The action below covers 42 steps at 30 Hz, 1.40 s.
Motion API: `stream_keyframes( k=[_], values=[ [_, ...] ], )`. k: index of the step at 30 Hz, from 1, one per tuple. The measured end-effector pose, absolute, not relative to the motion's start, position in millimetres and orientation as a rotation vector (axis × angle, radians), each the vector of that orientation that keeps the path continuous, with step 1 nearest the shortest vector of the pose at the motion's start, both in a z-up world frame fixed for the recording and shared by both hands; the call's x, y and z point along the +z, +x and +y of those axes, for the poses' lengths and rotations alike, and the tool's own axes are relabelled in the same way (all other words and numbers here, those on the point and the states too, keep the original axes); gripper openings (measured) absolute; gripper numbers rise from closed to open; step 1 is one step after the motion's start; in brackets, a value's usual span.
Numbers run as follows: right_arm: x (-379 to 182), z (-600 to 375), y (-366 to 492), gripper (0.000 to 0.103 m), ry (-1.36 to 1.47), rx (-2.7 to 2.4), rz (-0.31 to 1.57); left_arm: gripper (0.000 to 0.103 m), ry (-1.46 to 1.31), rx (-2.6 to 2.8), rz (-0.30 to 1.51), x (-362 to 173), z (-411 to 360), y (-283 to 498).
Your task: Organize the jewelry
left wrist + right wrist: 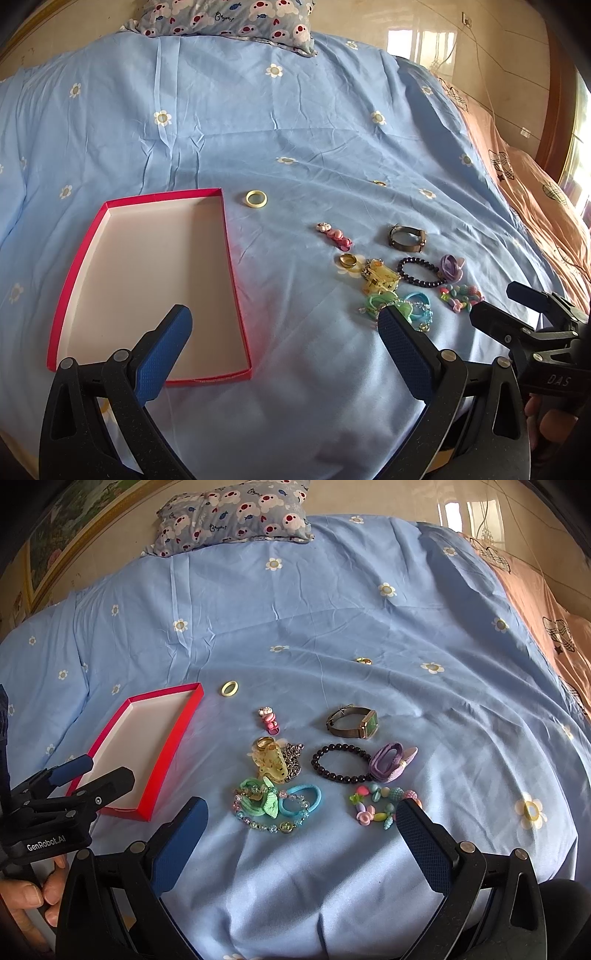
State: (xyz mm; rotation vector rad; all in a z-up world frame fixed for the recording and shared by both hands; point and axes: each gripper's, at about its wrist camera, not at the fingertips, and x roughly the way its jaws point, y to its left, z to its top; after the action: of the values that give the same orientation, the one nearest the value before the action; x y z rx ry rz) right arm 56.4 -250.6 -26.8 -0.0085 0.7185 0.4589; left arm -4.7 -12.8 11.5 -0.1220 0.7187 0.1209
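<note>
- Left wrist view: left gripper (pixel 284 328) spread wide, holding nothing, above blue bedsheet (pixel 295 122); red tray (pixel 236 295) under its left finger, jewelry pile (pixel 399 280) right of tray.
- Right wrist view: right gripper (pixel 301 818) wide apart, nothing held; jewelry pile (pixel 314 771) just ahead, red tray (pixel 173 738) to the left.

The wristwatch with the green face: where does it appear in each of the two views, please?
Left wrist view: the wristwatch lies right of centre on the blue bedsheet, above the black bead bracelet; its face is not visible here.
Right wrist view: the wristwatch lies just right of centre, face turned right, above the black bead bracelet.
Shared landmark: the red-rimmed box lid, to the left in both.
</note>
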Motion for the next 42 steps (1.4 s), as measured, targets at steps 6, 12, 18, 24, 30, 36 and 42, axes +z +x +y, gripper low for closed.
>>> stream_keyframes(
  k=[6, 12, 18, 24, 30, 36, 42],
  values=[
    [-27, -250, 57, 0.102, -0.006, 0.461, 0.72, 0.101, -0.125, 0.12, 0.73, 8, -10, 3],
    [-29, -250, 63, 0.102, 0.002, 0.464, 0.727, 0.101, -0.142, 0.097, 0.761, 2, -13, 6],
    [-29, -254, 76, 0.102, 0.013, 0.462, 0.724, 0.101, -0.182, 0.066, 0.808, -5, -8, 25],
    [-27, -262, 98, 0.101, 0.037, 0.444, 0.719, 0.101, -0.217, 0.053, 0.833, -7, -3, 51],
    [-29, -268, 130, 0.093, 0.069, 0.423, 0.746, 0.101, -0.207, 0.032, 0.847, -4, -7, 85],
    [-40, -273, 171, 0.069, 0.113, 0.386, 0.814, 0.099, -0.209, 0.003, 0.889, -12, -13, 129],
    [-56, -272, 214, 0.048, 0.148, 0.365, 0.897, 0.093, -0.263, -0.041, 0.965, -31, -17, 170]
  ],
)
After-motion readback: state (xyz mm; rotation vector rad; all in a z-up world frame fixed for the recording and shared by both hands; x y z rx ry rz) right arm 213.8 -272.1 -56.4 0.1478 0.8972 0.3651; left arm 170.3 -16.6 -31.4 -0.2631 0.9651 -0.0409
